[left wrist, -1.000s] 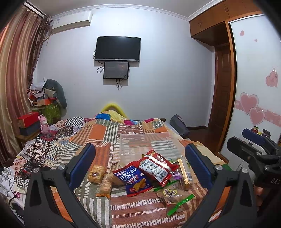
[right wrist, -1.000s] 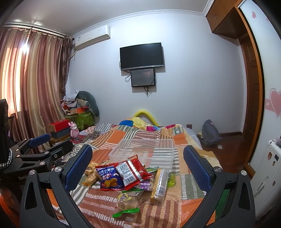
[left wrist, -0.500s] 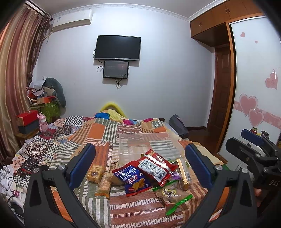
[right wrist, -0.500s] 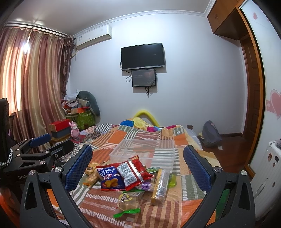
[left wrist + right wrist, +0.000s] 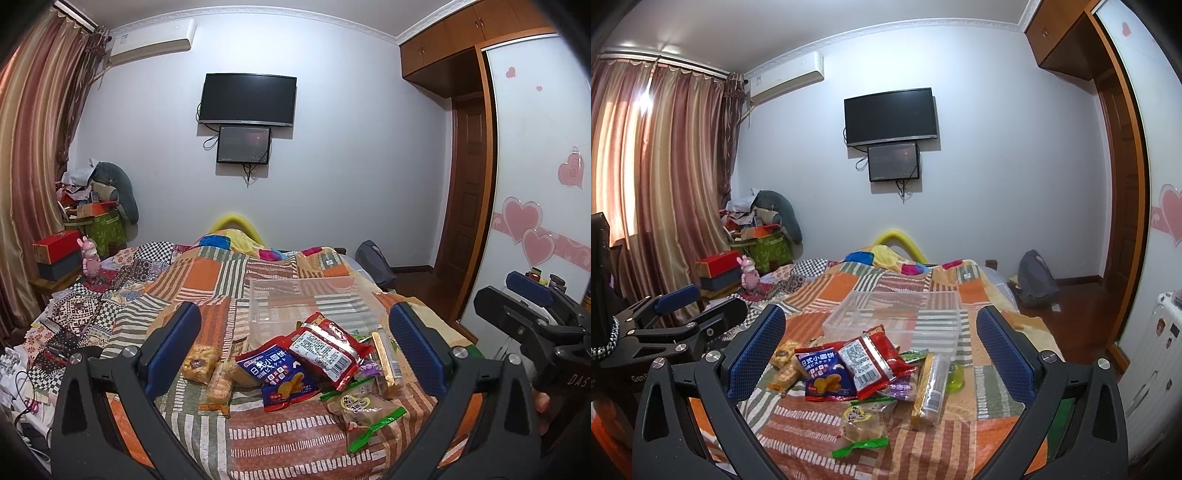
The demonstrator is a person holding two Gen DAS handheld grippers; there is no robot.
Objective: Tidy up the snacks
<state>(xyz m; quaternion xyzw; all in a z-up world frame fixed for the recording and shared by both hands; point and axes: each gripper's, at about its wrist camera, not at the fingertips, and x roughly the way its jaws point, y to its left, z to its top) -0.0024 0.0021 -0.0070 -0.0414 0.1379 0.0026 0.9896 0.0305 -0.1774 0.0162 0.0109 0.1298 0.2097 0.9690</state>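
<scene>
Hovering above the near end of the bed (image 5: 207, 280), the left hand-held gripper (image 5: 295, 347) has its blue-padded fingers (image 5: 173, 343) spread wide apart, holding nothing. The right hand-held gripper (image 5: 881, 350) hangs likewise, fingers wide apart and empty. A clear plastic bin (image 5: 306, 299) sits on the patchwork bedspread, and the snack pile lies just in front of that bin: a red packet (image 5: 325, 347) overlapping a blue biscuit bag (image 5: 280, 373), a gold-edged tube of crackers (image 5: 386, 360) to the bin's near right, a green-trimmed pouch (image 5: 364, 410) nearest the camera, and small cake packs (image 5: 199, 363) to the bin's near left.
</scene>
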